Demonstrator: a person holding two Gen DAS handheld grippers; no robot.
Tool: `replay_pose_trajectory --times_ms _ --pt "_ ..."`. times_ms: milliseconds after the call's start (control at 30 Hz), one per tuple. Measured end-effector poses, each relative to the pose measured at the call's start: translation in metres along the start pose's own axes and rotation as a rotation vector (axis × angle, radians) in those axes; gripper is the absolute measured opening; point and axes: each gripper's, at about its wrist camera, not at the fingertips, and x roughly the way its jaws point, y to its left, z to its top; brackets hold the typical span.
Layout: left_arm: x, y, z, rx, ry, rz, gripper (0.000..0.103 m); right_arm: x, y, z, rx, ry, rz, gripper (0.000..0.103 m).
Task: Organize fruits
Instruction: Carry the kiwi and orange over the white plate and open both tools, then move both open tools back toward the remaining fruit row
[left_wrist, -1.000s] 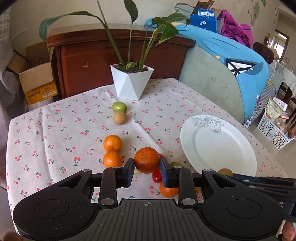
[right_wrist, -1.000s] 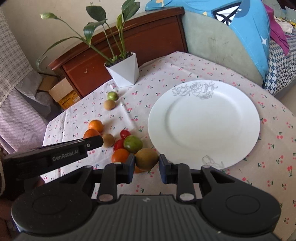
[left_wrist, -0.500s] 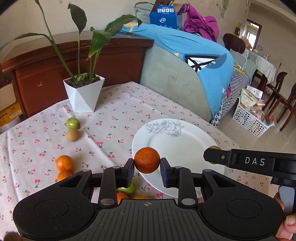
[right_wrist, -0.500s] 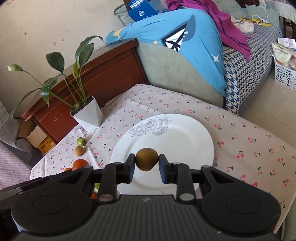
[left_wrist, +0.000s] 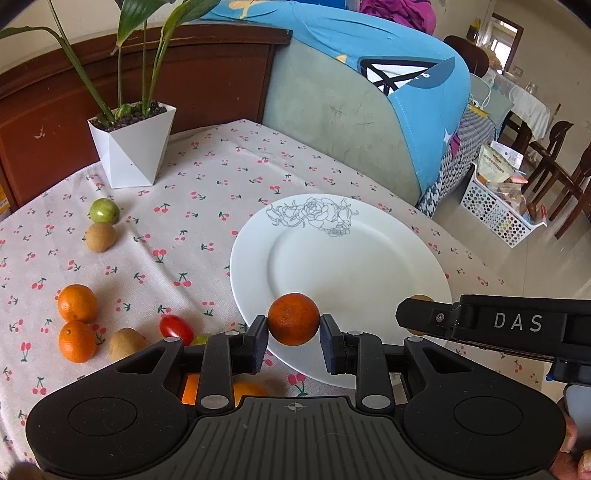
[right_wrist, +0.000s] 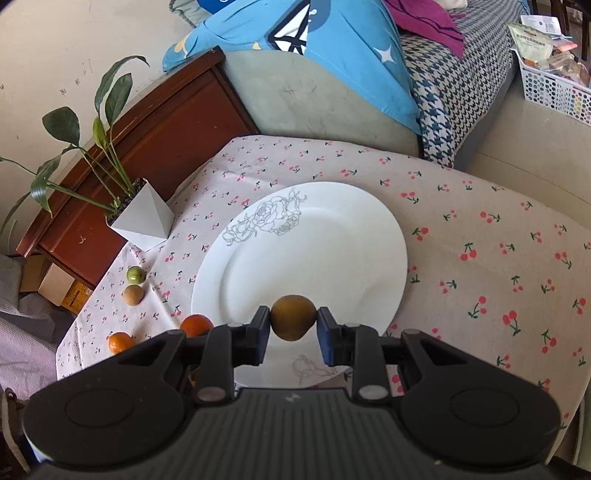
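Note:
My left gripper (left_wrist: 294, 341) is shut on an orange (left_wrist: 293, 318) and holds it above the near left rim of the white plate (left_wrist: 354, 266). My right gripper (right_wrist: 292, 334) is shut on a brown kiwi (right_wrist: 293, 322) and holds it above the near part of the plate (right_wrist: 314, 243). The right gripper also shows at the right of the left wrist view (left_wrist: 498, 325). Loose fruit lies on the cloth left of the plate: two oranges (left_wrist: 77, 302), a kiwi (left_wrist: 125, 343), a red tomato (left_wrist: 176, 328), a green fruit (left_wrist: 104, 210) and a brown one (left_wrist: 100, 237).
A white plant pot (left_wrist: 133, 147) stands at the back left of the table. A wooden cabinet (left_wrist: 207, 70) and a sofa with a blue cover (left_wrist: 369, 70) stand behind the table. A white basket (left_wrist: 495, 206) sits on the floor at right.
Both grippers have risen from the fruit pile and moved right over the plate, each carrying its fruit.

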Motion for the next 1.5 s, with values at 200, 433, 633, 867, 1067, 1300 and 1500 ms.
replay_pose_trajectory --times_ms 200,433,633,867,1067,1300,1500 --pt "0.007 -0.002 -0.001 -0.001 0.014 -0.010 0.028 0.004 -0.002 0.000 0.012 0.006 -0.014 0.030" --pt "-0.001 -0.004 0.003 0.004 -0.012 0.012 0.039 0.000 -0.002 0.003 0.018 -0.020 -0.017 0.030" --pt "-0.009 0.005 0.007 -0.022 -0.011 0.067 0.052 0.000 0.001 0.003 0.004 -0.015 -0.005 0.031" --pt "-0.021 0.024 0.006 -0.042 0.005 0.157 0.057 -0.002 0.008 0.000 -0.029 -0.013 0.023 0.031" --pt "-0.032 0.046 0.005 -0.082 0.031 0.195 0.057 -0.001 0.016 -0.005 -0.070 0.003 0.055 0.031" --pt "-0.051 0.070 0.004 -0.135 0.024 0.236 0.061 0.001 0.035 -0.015 -0.166 0.026 0.099 0.031" --pt "-0.056 0.090 -0.006 -0.219 0.043 0.243 0.062 0.009 0.051 -0.030 -0.247 0.090 0.169 0.033"
